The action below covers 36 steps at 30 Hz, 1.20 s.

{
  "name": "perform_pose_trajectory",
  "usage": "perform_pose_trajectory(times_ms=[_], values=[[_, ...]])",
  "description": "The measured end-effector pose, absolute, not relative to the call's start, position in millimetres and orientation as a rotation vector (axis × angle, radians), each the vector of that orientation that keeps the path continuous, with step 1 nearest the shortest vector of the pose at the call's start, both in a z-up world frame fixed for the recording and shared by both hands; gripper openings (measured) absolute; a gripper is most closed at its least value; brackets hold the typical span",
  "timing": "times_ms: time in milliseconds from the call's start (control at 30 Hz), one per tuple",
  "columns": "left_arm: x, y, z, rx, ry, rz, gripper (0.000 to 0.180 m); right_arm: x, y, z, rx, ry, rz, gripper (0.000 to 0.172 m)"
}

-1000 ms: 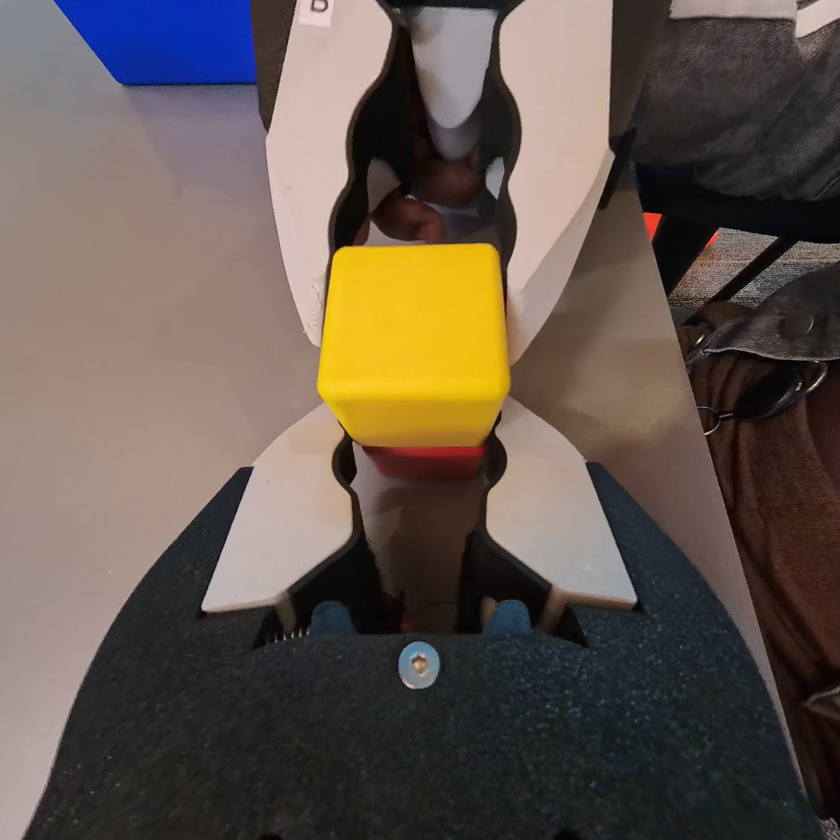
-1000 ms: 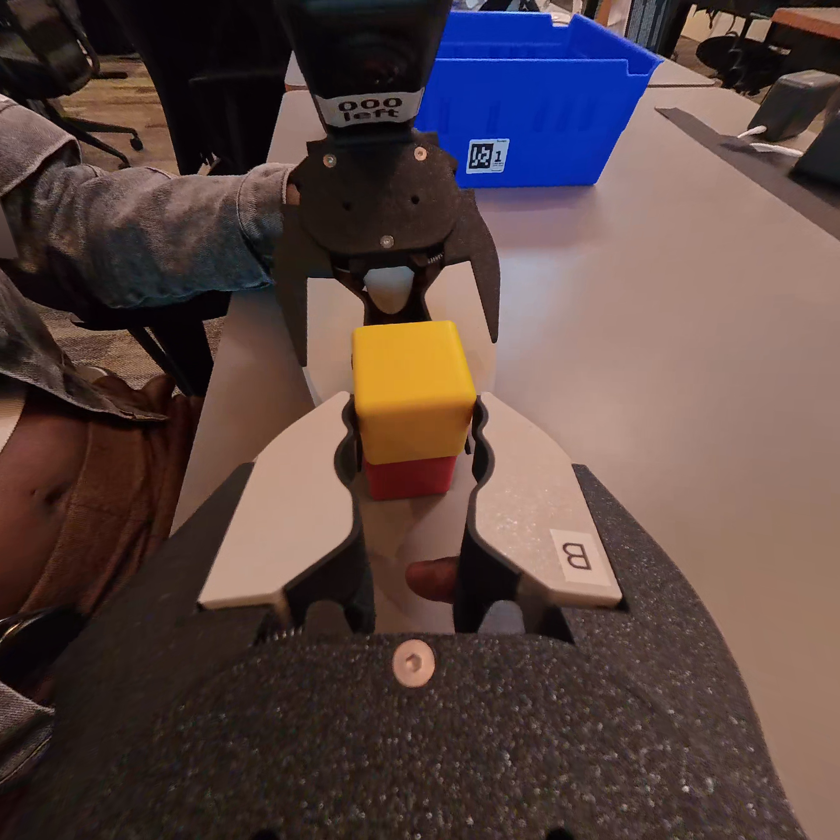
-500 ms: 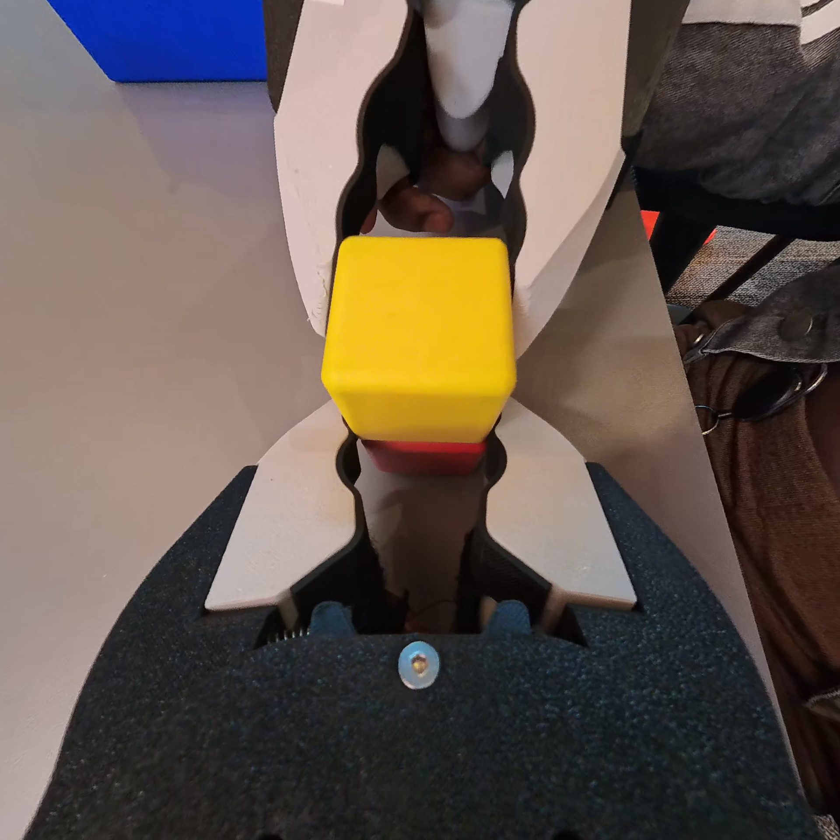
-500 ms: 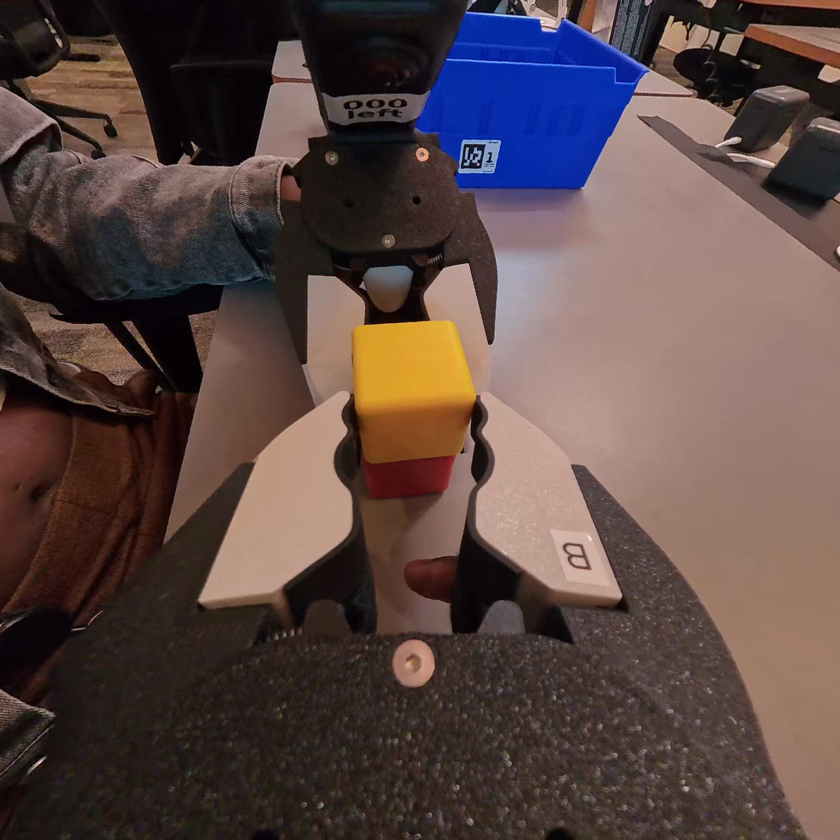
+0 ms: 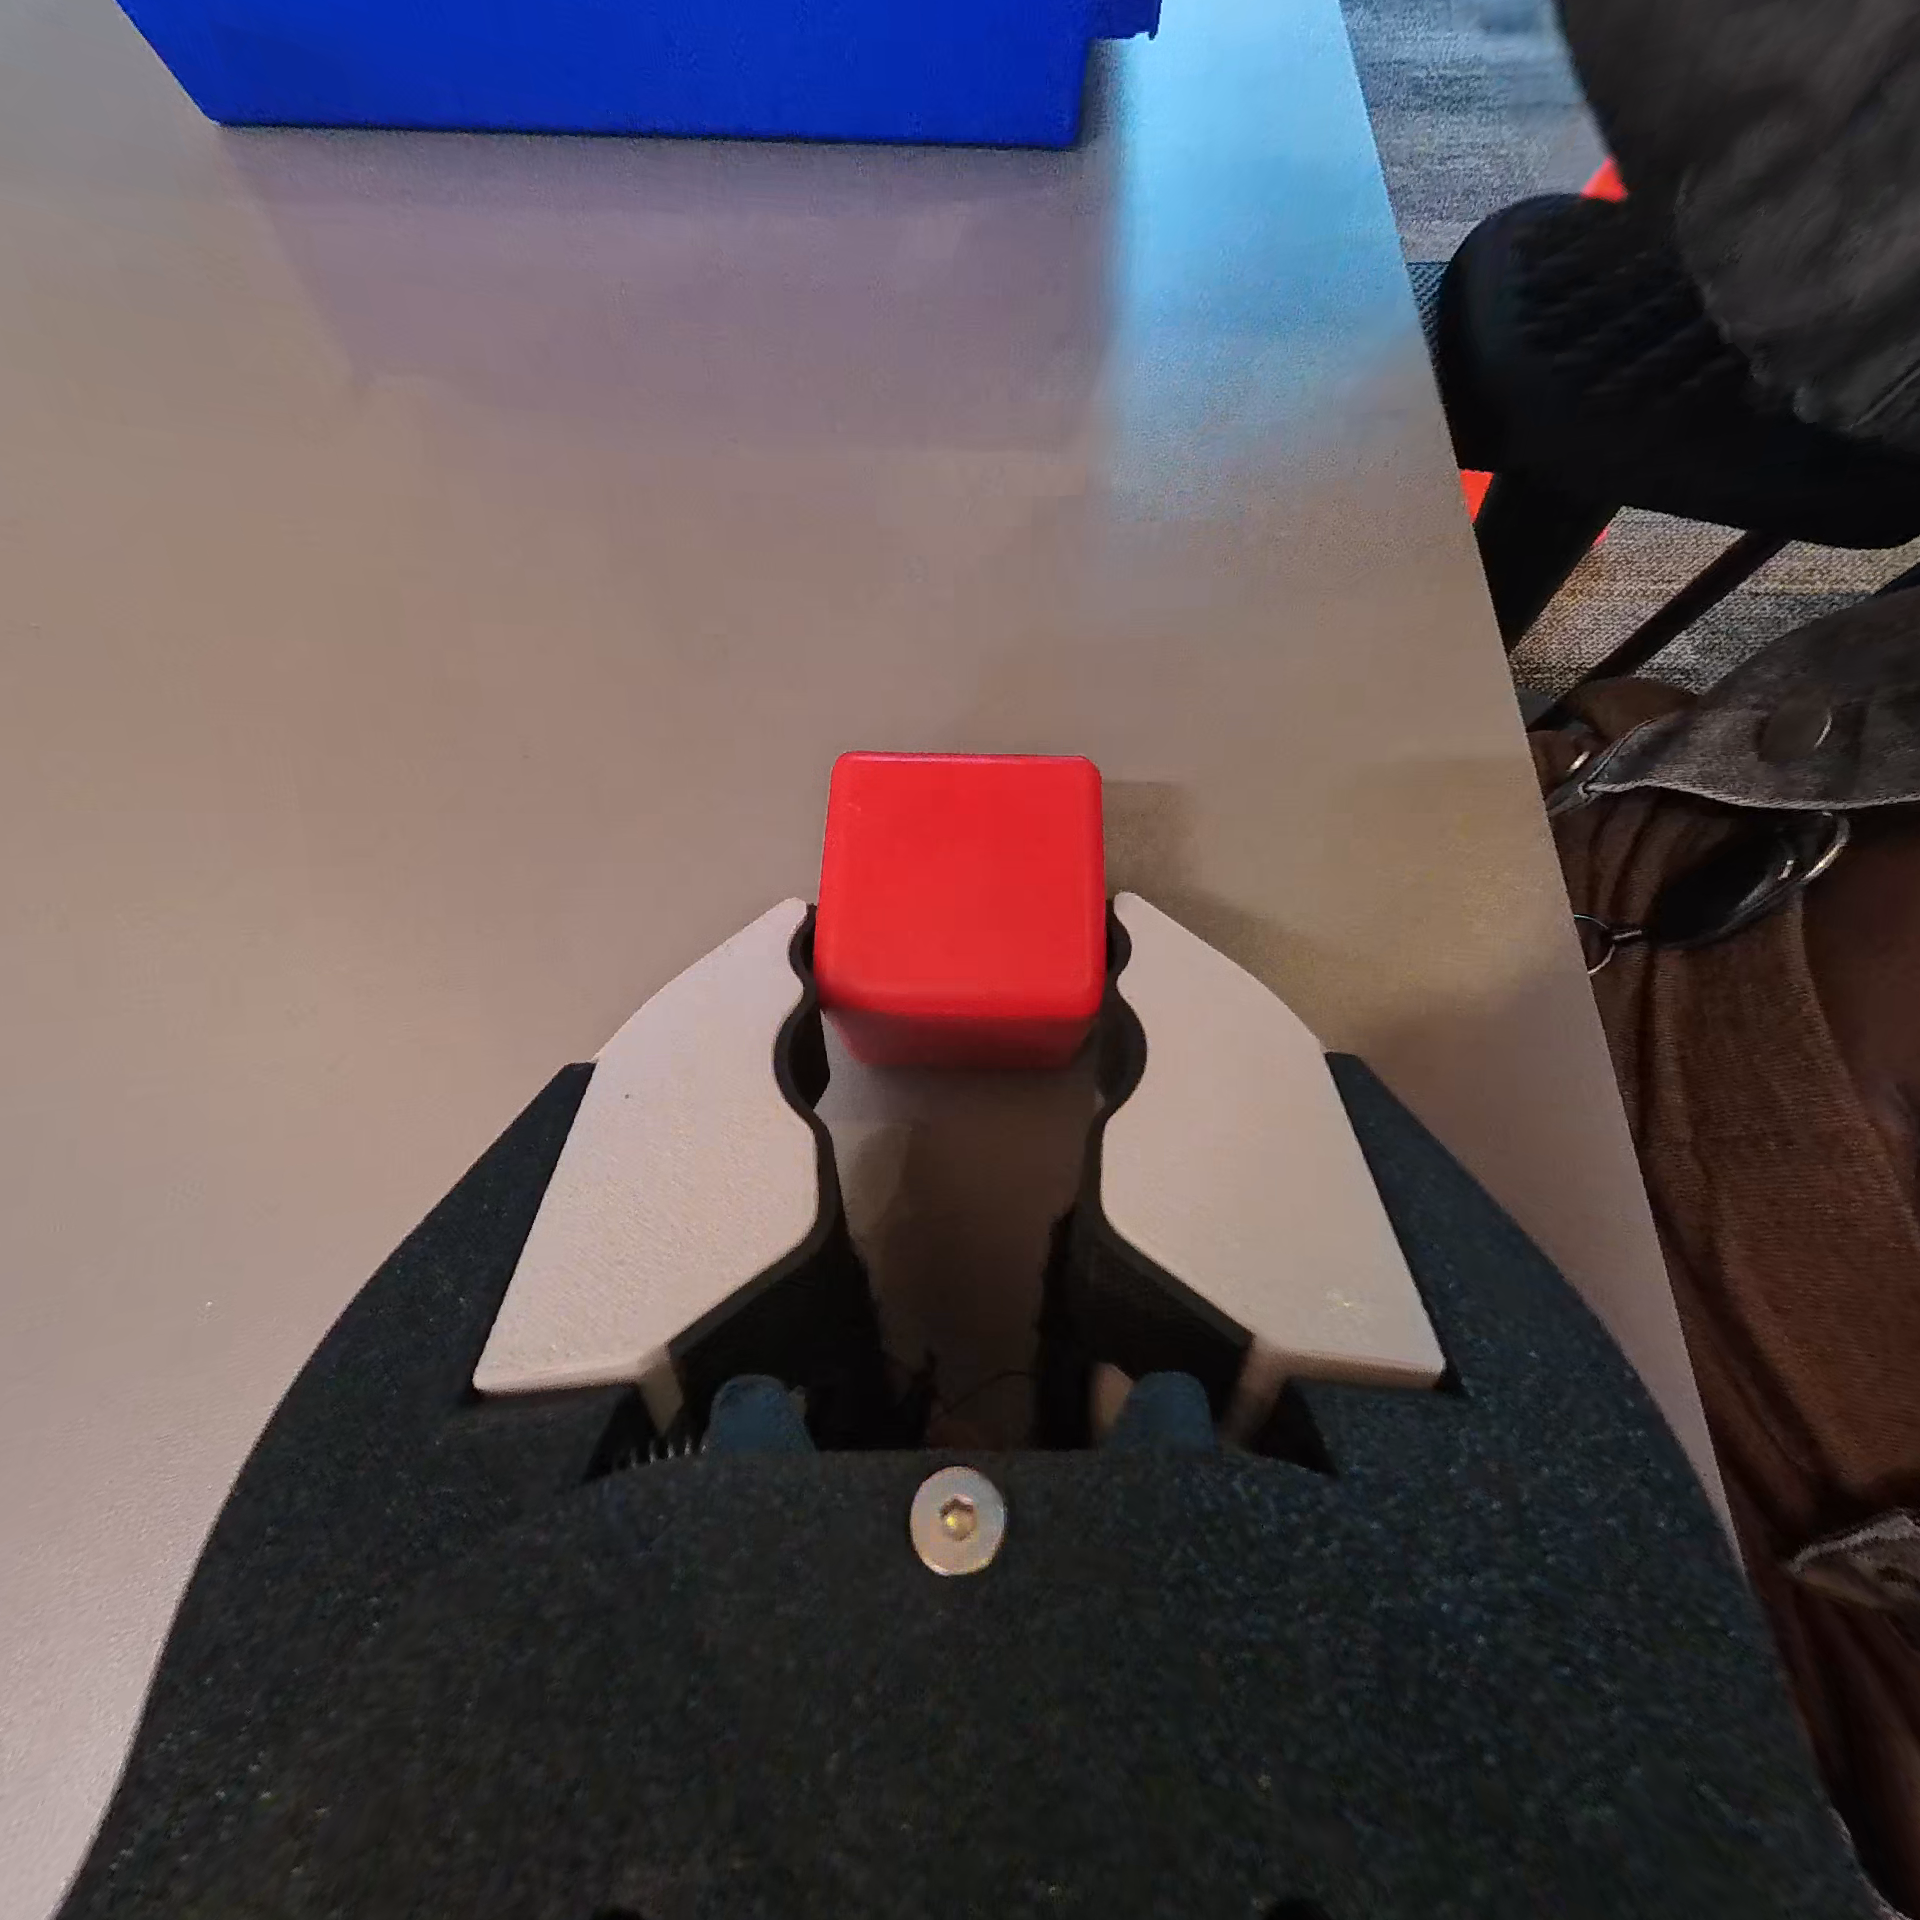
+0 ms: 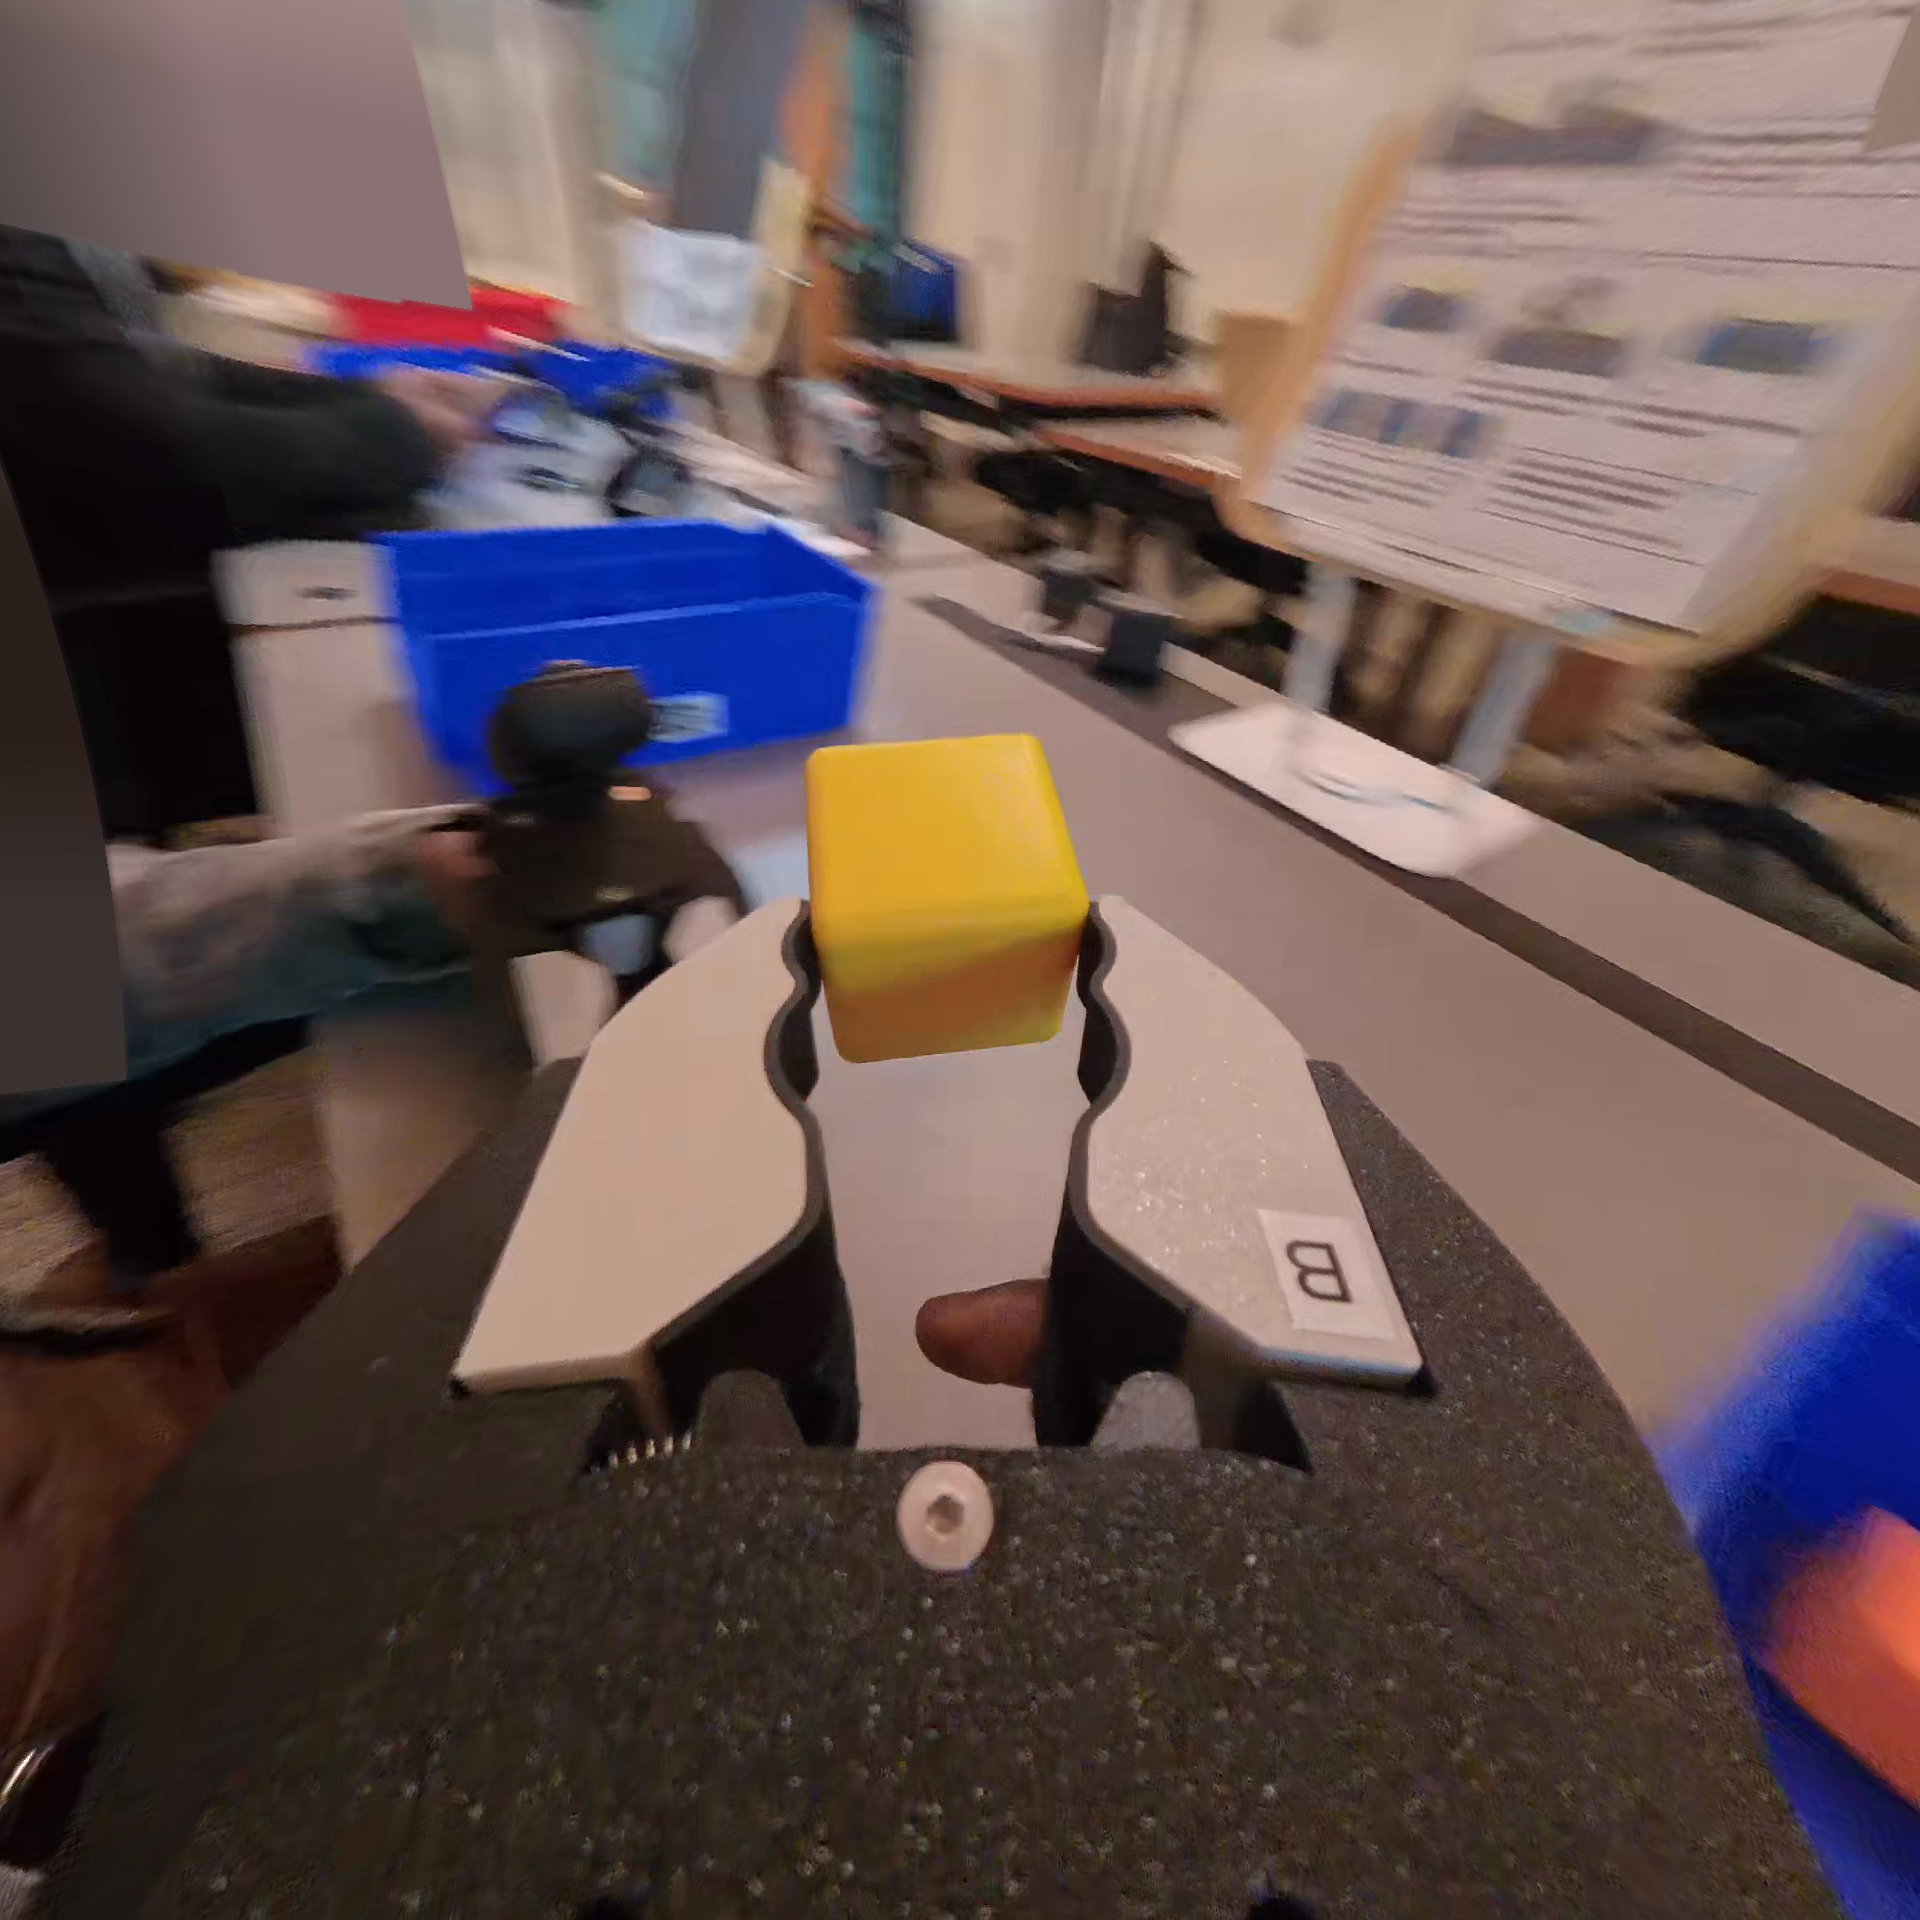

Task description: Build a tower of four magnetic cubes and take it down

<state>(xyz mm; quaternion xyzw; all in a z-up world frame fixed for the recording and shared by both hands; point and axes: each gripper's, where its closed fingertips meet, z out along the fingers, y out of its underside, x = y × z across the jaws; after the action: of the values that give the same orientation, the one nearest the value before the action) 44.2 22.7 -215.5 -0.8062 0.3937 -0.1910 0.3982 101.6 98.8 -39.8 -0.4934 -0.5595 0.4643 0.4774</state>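
In the left wrist view a red cube (image 5: 961,904) stands on the grey table (image 5: 416,520). My left gripper (image 5: 961,920) is shut on it, one pad against each side. In the right wrist view my right gripper (image 6: 943,920) is shut on a yellow cube (image 6: 940,883) and holds it in the air above the table. The left gripper (image 6: 592,831) shows blurred, lower and to the left in that view. The red cube is not visible there.
A blue bin (image 5: 623,62) stands at the far end of the table and also shows in the right wrist view (image 6: 623,623). The table's edge runs along the right of the left wrist view, with a person's clothing (image 5: 1766,1039) beyond it. A blurred blue and orange thing (image 6: 1818,1507) is at lower right. My hands' fingertips stand some 20 cm from each other.
My right gripper has lifted the yellow cube off the red cube and swung away. My left gripper's fingers have closed in onto the red cube, which stays on the table.
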Motion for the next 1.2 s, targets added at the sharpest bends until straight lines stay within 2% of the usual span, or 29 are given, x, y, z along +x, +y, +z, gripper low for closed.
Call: perform_pose_trajectory(times_ms=[167, 367, 500, 700, 1033, 1200], values=[[44, 23, -216, -2.040, 0.997, -0.483, 0.049, 180, 195, -18, -1.634, -1.034, 0.589, 0.048], [44, 23, -216, -2.041, 0.997, -0.484, 0.049, 246, 251, -88, -2.097, -0.876, 0.216, 0.048], [44, 23, -216, -2.041, 0.997, -0.483, 0.049, 254, 261, -138, -2.282, -0.903, 0.124, 0.049], [44, 23, -216, -2.040, 0.998, -0.485, 0.049, 259, 266, -176, -2.389, -0.889, 0.102, 0.049], [44, 23, -216, -2.040, 0.999, -0.485, 0.049, 252, 279, -201, -2.425, -0.882, 0.091, 0.049], [44, 23, -216, -2.040, 0.999, -0.484, 0.049, 255, 279, -195, -2.410, -0.854, 0.102, 0.053]])
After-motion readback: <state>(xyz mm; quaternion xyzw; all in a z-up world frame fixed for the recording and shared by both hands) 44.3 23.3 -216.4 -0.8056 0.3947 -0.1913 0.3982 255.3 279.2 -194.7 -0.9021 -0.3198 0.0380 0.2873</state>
